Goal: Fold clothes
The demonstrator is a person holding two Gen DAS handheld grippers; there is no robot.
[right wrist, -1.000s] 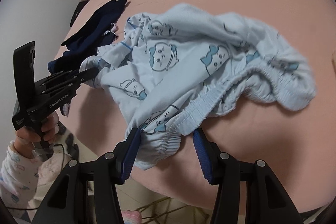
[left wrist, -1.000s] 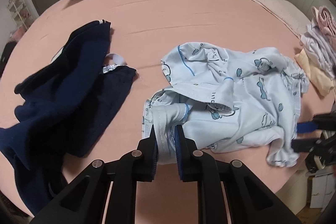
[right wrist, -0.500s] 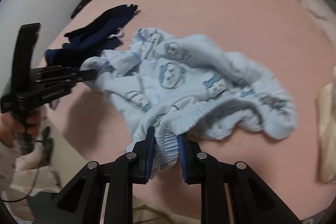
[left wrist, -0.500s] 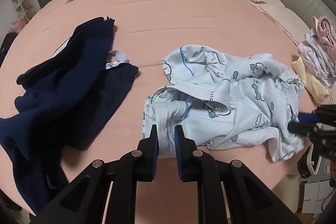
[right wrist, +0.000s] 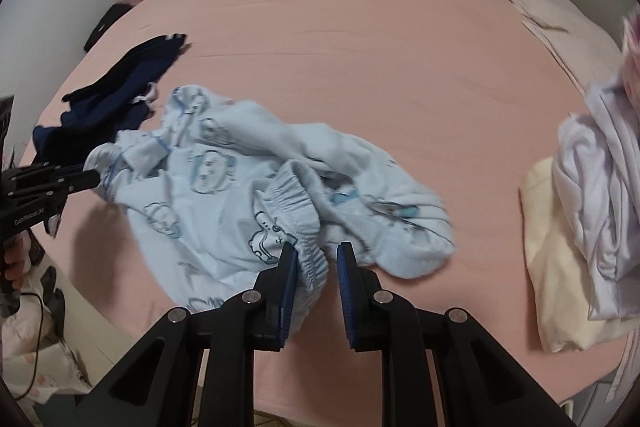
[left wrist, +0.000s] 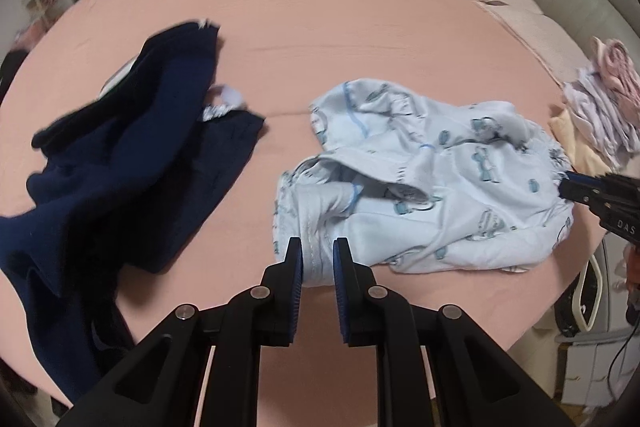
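The left gripper (left wrist: 316, 254) is clamped on one edge of the light-blue printed garment (left wrist: 432, 183). The right gripper (right wrist: 317, 259) pinches its elastic waistband (both over the pink bed (right wrist: 380, 59)).

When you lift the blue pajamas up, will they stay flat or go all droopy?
Probably droopy. The pajamas lie crumpled in soft folds on the bed, so they look limp. Each gripper, left and right, pinches only an edge, so the middle would likely sag. They seem thin, so probably light.
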